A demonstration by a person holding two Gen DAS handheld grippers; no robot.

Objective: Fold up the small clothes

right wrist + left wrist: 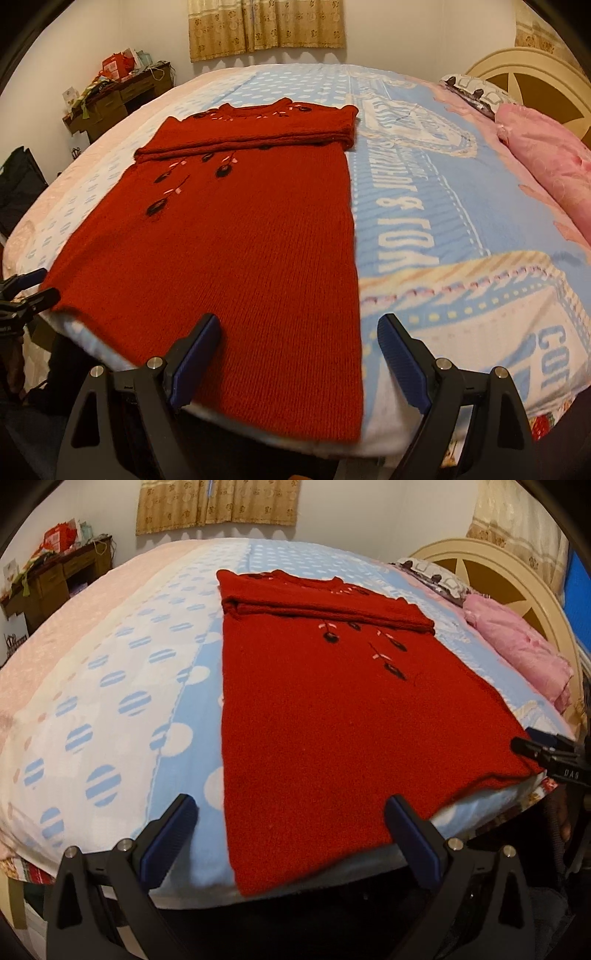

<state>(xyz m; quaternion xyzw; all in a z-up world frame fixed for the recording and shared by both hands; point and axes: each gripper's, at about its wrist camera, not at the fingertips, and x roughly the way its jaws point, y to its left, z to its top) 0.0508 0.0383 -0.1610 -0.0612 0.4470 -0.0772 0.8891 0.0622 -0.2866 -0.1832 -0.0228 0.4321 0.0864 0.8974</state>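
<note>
A red knitted sweater (325, 709) with dark embroidered flowers lies flat on the bed, its sleeves folded across the chest and its hem at the near edge. It also shows in the right wrist view (236, 240). My left gripper (291, 812) is open, its jaws astride the hem's left corner, just above the cloth. My right gripper (299, 332) is open, its jaws astride the hem's right corner. The right gripper's tip (532, 749) shows at the right edge of the left wrist view. The left gripper's tip (33, 291) shows at the left edge of the right wrist view.
The bed carries a blue and white spotted blanket (110, 701) with printed lettering (424, 184). Pink pillows (517, 646) lie by the cream headboard (498, 572) on the right. A cluttered wooden desk (55, 576) stands at the far left. Curtains (266, 26) hang on the back wall.
</note>
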